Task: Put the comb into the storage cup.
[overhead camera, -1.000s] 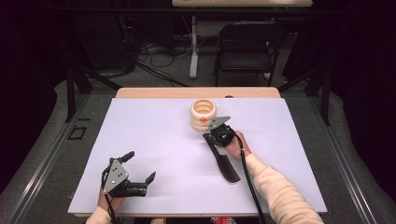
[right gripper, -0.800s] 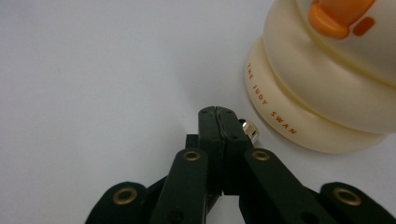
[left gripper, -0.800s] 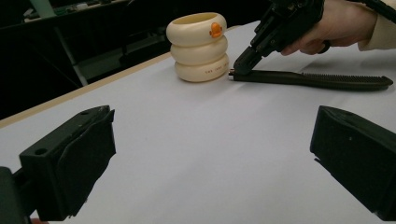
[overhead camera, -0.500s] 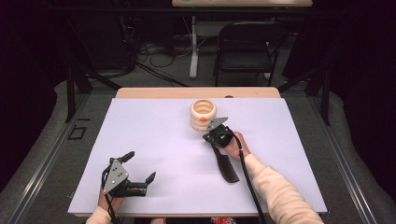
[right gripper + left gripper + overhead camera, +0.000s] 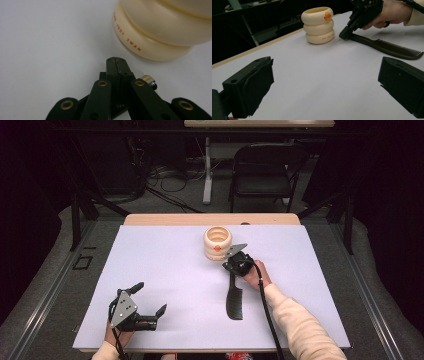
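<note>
Now the right gripper (image 5: 235, 262) pinches the black comb (image 5: 234, 300) by its handle tip.
Light, stiff plastic lying mid-frame, beside the cream holder (image 5: 217, 242); left gripper (image 5: 150, 302) gapes, idle.

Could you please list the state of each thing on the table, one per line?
Comb: lying flat on the table, handle end clamped by the right hand-held gripper.
Holder: upright, open mouth up, apart from the comb.
Right hand-held gripper: shut on the comb's handle, tip down at the table.
Left hand-held gripper: open, nothing between its jaws.
</note>
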A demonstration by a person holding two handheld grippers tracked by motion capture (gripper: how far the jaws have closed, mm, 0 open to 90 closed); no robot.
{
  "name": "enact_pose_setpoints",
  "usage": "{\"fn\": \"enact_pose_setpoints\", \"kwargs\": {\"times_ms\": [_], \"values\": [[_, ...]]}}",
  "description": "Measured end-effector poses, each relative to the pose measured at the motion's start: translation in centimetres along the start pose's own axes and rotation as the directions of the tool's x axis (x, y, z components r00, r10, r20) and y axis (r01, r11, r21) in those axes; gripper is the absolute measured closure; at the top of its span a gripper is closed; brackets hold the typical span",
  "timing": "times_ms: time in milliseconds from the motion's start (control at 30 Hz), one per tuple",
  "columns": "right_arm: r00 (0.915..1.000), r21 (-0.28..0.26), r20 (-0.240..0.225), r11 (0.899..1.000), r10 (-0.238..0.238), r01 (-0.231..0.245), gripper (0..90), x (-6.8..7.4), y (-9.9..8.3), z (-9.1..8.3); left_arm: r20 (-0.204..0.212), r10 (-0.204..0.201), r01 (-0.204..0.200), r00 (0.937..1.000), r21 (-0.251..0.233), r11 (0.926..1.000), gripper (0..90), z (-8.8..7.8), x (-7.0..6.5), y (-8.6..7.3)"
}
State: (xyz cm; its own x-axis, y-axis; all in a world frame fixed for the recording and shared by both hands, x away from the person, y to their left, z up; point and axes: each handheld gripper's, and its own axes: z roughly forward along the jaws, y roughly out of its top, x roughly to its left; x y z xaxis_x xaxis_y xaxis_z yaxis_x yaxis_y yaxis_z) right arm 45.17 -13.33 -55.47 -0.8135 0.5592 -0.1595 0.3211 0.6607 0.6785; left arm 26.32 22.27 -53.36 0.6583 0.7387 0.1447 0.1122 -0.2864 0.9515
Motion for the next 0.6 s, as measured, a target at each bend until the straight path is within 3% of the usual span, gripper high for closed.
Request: {"fn": "enact_pose_setpoints", "kwargs": {"times_ms": [600], "values": [[0.9979, 0.052, 0.049, 0.998, 0.042, -0.045, 90.0, -1.5, -0.9, -1.1, -0.001, 0.003, -0.003, 1.0000, 0.001, 1.0000, 0.1, 0.0, 0.1, 0.0]]}}
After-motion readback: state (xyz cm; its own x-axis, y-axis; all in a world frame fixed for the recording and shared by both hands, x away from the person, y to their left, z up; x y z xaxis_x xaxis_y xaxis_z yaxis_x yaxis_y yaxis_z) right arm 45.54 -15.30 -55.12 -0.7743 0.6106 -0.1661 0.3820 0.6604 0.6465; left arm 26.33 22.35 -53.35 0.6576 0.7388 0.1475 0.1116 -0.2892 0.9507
